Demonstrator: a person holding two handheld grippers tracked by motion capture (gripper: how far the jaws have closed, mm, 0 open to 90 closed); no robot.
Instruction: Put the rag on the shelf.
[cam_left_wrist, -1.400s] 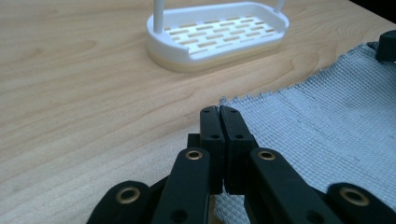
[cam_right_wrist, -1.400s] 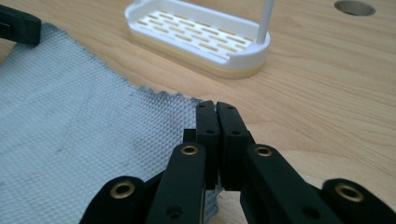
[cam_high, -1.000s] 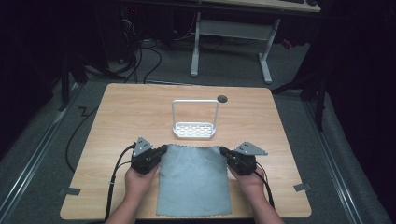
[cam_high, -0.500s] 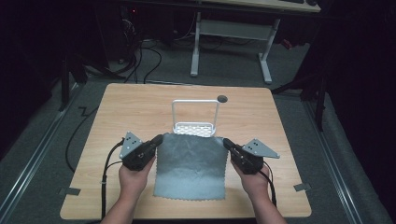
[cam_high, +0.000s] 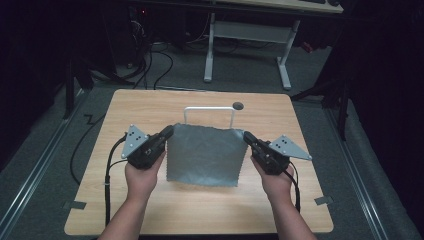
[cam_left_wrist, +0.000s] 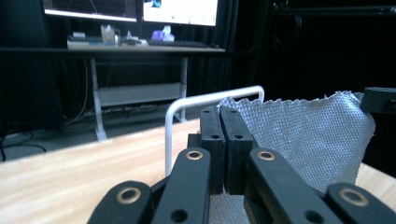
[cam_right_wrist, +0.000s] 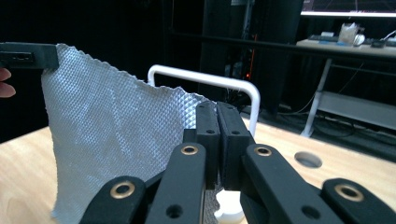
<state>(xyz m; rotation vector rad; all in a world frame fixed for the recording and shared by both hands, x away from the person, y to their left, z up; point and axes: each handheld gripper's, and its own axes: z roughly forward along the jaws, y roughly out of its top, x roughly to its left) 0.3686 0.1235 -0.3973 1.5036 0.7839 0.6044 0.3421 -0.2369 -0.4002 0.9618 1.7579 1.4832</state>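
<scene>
Lift step: left hand-held gripper (cam_high: 169, 133) and right hand-held gripper (cam_high: 247, 137) each clamp a top corner of the grey cloth (cam_high: 204, 155), hanging clear of the table (cam_high: 200, 210). Next, probably: carry it level over the white rack (cam_high: 209, 109) bar and lower evenly.

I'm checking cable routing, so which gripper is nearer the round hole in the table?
Right. The right gripper is just below the hole; the left gripper is across the cloth, farther away.

Grey cloth (cam_high: 205, 155) with a fine diamond weave, white wire rack (cam_high: 209, 111), light wood-grain tabletop (cam_high: 150, 107), black tools with brass rivets
</scene>
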